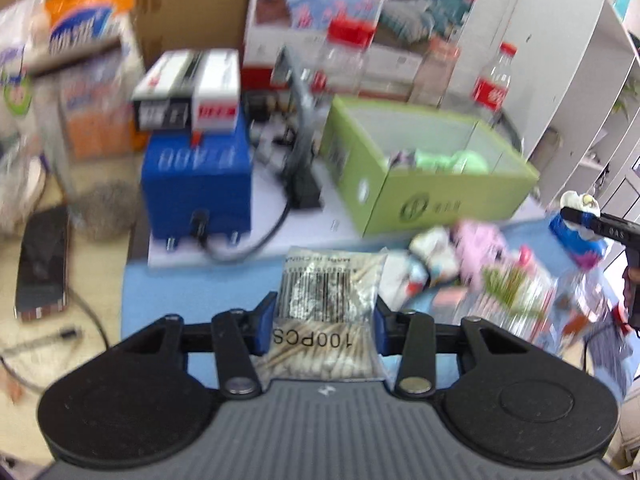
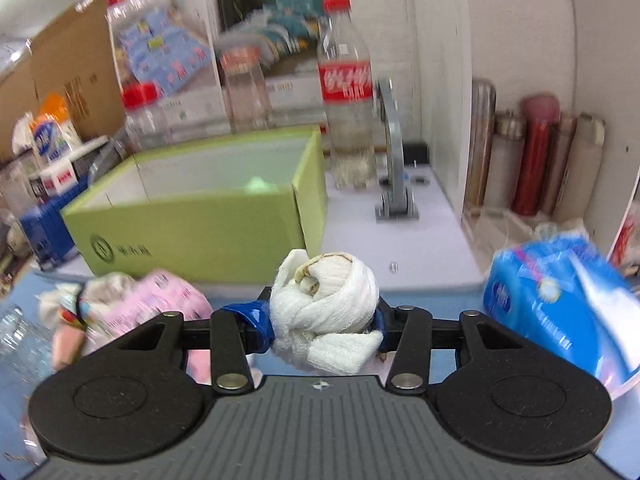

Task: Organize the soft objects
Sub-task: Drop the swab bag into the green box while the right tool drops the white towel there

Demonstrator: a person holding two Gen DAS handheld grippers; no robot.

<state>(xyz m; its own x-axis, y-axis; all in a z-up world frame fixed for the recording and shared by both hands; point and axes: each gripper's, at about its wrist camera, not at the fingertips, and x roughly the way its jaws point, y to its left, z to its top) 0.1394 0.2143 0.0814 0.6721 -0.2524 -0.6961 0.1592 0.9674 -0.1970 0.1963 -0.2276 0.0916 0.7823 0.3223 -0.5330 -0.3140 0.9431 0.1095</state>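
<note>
Both jaws are clenched on a load. In our left gripper (image 1: 324, 322) sits a swab bag (image 1: 328, 300), a clear packet of cotton swabs pinched across its width by the blue pads. In our right gripper (image 2: 322, 320) sits a gauze roll (image 2: 326, 304), a knotted white bundle squeezed at its sides, its loose end drooping below the pads.

We judge the step to be the carry: both items look lifted clear of the blue mat (image 1: 192, 280) on the worktop, and the green box (image 1: 432, 168) stands ahead, open, with a pale green soft thing already inside. A heap of other soft items (image 1: 472, 252) waits on the mat, just in front of the box.

Next we need to bring each load over the box rim and high enough to clear the near wall, then release inside. The bottles (image 2: 346, 92) behind the box stand close, so we should not overshoot. The gauze tail could snag on the rim.
</note>
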